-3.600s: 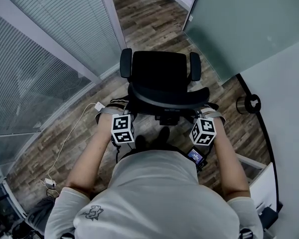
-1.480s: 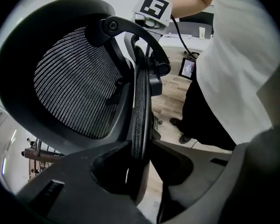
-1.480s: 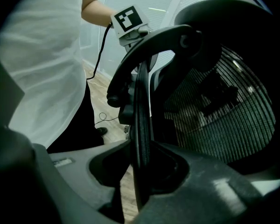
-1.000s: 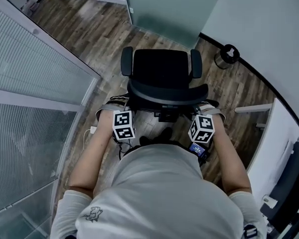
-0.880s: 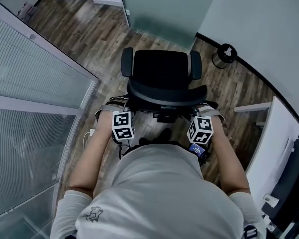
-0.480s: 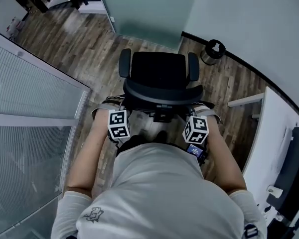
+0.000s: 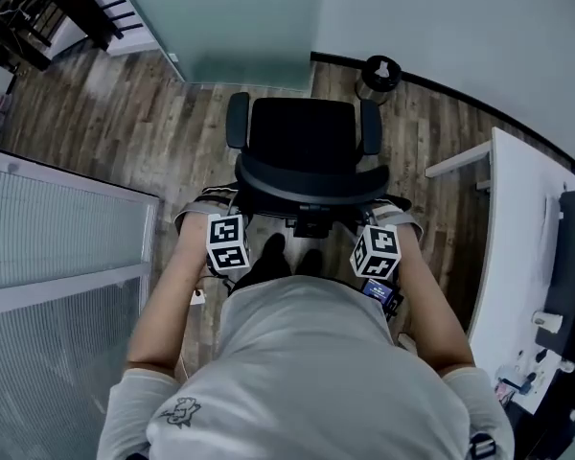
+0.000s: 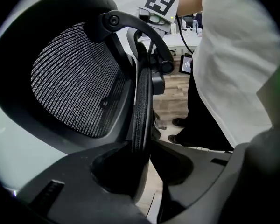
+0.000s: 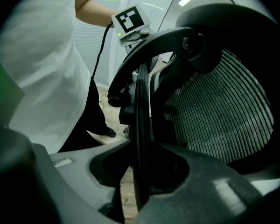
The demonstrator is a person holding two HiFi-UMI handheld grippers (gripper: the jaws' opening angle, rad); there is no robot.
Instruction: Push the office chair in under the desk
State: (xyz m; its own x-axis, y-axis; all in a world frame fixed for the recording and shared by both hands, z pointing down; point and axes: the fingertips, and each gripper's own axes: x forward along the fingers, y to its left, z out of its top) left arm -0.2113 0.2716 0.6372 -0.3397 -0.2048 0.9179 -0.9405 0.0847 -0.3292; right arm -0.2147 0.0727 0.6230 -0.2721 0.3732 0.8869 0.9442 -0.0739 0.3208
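Nearest, the person's torso (image 7: 307,372). Ahead of it the left gripper (image 8: 147,155) and right gripper (image 9: 140,164) each clench the rim (image 8: 141,101) of the backrest (image 7: 311,188), one at either side. The chair (image 7: 307,134) stands on the wood floor (image 7: 172,132), its seat turned away from the person. It is not yet under the desk (image 7: 517,257), which lies well apart at the right. Beyond, a bin (image 7: 377,73) stands by the wall (image 7: 460,27). Judged: the chair is fairly heavy yet should roll readily. The mesh (image 8: 74,78) yields and the rim is stiff, so the rim is the place to grip. A two-sided hold should check swivel while steering deskward.
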